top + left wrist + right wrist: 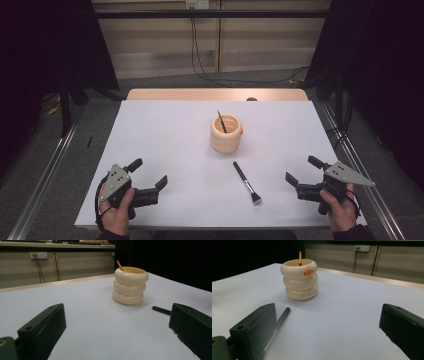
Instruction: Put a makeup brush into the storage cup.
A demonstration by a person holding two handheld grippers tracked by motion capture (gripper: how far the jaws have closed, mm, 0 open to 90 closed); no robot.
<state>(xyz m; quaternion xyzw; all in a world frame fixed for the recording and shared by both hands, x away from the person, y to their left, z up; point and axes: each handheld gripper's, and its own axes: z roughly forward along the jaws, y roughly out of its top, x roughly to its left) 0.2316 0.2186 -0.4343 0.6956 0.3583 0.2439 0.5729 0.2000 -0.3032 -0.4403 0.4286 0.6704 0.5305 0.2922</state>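
White table [165,140] holds a brush [246,182] between two wide-open grippers (left gripper [150,176], right gripper [300,172]).

Each gripper, the left gripper [150,181] and right gripper [301,176], has chunky black jaws, a grey three-cornered plate with dark screw dots on top, and dark cuffs behind.

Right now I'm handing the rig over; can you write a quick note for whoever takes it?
Left gripper: open, holding nothing, near the table's front left.
Right gripper: open, holding nothing, front right.
Cream ringed holder stands upright mid-table with one thin brush leaning inside it.
Black-handled brush lies flat on the white table in front of the holder, between the grippers, untouched.
Likely left: pick up the loose brush and stand it in the holder.
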